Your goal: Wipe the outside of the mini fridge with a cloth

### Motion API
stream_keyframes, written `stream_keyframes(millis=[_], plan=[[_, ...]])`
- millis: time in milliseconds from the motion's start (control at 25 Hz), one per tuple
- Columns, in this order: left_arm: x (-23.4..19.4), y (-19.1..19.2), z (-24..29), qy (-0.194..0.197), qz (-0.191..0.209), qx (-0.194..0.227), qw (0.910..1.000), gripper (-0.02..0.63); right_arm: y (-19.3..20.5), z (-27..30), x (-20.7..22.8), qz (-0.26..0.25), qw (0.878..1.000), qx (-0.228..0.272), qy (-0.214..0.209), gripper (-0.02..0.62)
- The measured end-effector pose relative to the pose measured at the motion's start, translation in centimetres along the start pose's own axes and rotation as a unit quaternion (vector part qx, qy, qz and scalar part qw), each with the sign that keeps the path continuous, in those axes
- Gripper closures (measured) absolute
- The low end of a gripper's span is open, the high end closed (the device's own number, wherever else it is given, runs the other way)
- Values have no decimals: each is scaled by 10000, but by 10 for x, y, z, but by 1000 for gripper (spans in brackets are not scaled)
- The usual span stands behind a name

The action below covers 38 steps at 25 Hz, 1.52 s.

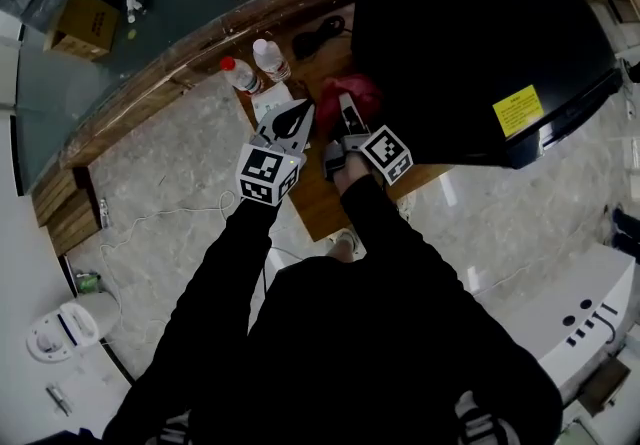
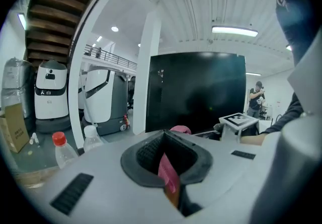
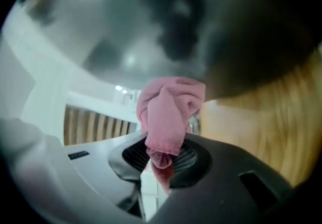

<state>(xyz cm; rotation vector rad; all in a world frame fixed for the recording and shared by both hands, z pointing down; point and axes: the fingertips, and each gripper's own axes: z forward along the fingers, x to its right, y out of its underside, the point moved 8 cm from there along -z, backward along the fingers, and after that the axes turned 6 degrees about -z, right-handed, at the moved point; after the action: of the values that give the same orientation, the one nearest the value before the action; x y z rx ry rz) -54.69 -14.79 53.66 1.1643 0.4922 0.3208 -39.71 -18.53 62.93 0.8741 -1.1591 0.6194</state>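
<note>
The right gripper [image 1: 345,118] pinches a bunched pink cloth [image 3: 171,112] and holds it right up at the black mini fridge [image 1: 480,33], low on its side. I can't tell whether the cloth touches the fridge. The left gripper [image 1: 292,121], jaws pressed together, hangs just beside it, farther from the fridge. No wiped streaks show, so I'd judge most of the wiping remains.

Black glossy mini fridge [image 1: 470,23] upright on wooden table [image 1: 312,205]; bunched pink cloth [image 3: 168,112] seemingly pressed against its side.
</note>
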Motion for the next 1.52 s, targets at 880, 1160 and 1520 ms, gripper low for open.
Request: stream_keyframes(millis=[880, 1160, 1520], plan=[[125, -124, -15, 1459, 639, 1192, 9800, 600, -104, -138, -117, 478, 9894, 1326, -335, 509], [123, -91, 5, 1450, 551, 749, 9851, 600, -99, -129, -92, 764, 9874, 1369, -226, 509], [108, -24, 29, 1365, 455, -37, 9896, 600, -78, -118, -16, 820, 9886, 1209, 359, 509]])
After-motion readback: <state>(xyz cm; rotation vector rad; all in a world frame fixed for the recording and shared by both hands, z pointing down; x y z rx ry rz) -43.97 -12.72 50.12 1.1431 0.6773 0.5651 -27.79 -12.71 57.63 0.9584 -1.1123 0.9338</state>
